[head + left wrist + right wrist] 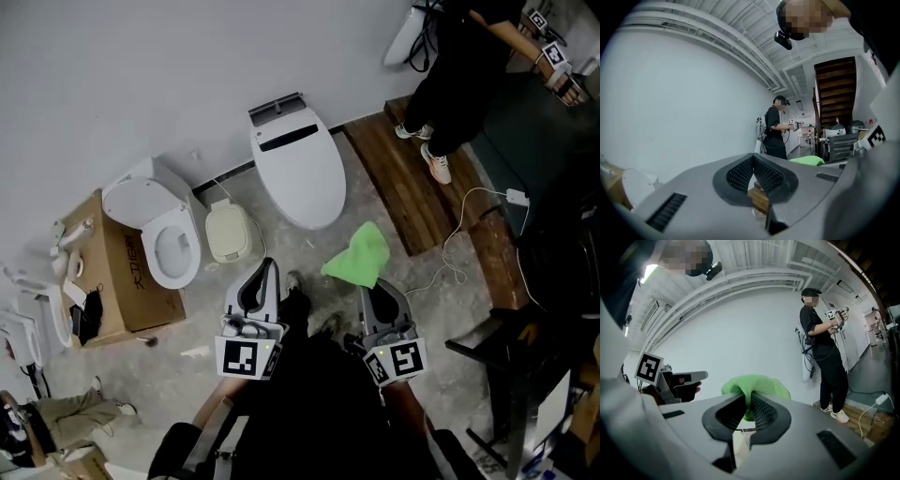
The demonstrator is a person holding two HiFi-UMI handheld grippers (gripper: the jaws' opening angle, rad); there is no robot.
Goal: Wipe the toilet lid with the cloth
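My right gripper (371, 289) pinches 1 bunched fold of the green cloth (359, 255), held in the air near the closed toilet lid (298, 167). The cloth looks light, soft and floppy, so gripping gathered folds should suit it. My left gripper (266, 272) is clenched on nothing.

The toilet lid (298, 173) is white, smooth and oval, lying shut and flat in the upper middle of the head view, with a dark slot across its far end and its rounded front end pointing toward the bottom of the frame. The cloth (360, 255) is bright green and bunched into a soft crumpled lump just right of centre, below and apart from the lid, pinched by one fold between the jaws of the right gripper (373, 292).
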